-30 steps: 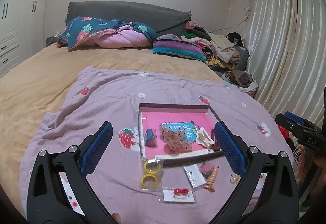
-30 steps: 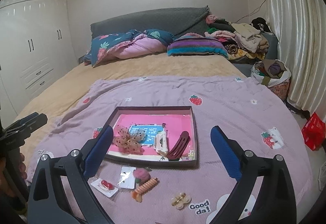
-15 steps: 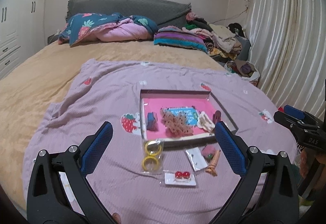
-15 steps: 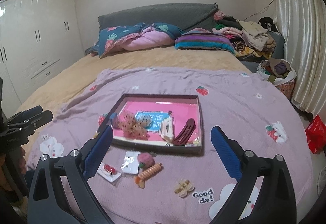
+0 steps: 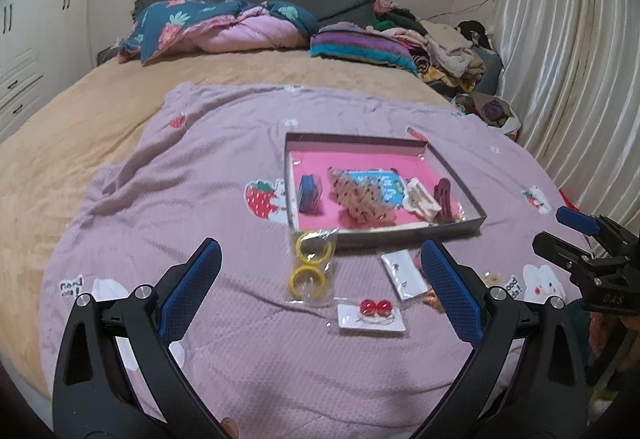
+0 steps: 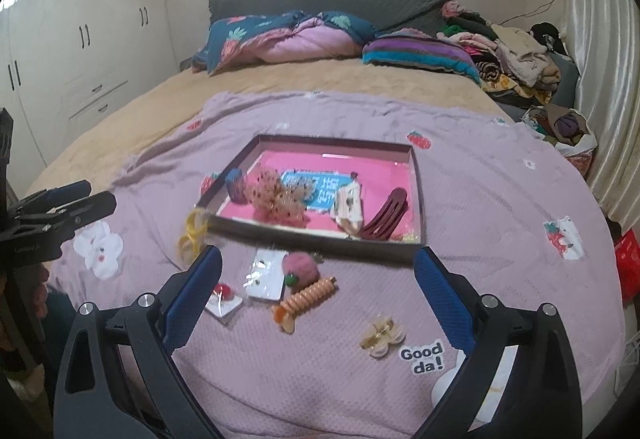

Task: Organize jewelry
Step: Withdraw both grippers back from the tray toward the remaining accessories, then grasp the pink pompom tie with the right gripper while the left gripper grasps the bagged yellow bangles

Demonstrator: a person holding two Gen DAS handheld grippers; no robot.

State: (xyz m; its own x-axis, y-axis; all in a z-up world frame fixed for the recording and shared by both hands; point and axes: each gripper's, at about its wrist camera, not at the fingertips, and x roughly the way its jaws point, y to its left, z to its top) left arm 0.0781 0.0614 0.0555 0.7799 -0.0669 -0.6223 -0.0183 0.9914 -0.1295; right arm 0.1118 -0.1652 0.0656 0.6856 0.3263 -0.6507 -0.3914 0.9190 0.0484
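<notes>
Lilac blanket is soft cloth with a fine waffle weave, matt. Tray has a glossy pink floor that throws back light. Yellow rings sit in clear, shiny plastic wrap. Orange clip looks like smooth ribbed plastic. Pompom is fuzzy. Curtain has a satin sheen. Wardrobe doors gleam.

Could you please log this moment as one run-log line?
left hand-held gripper: open, empty | right hand-held gripper: open, empty | tray: partly filled | yellow rings: outside tray
</notes>
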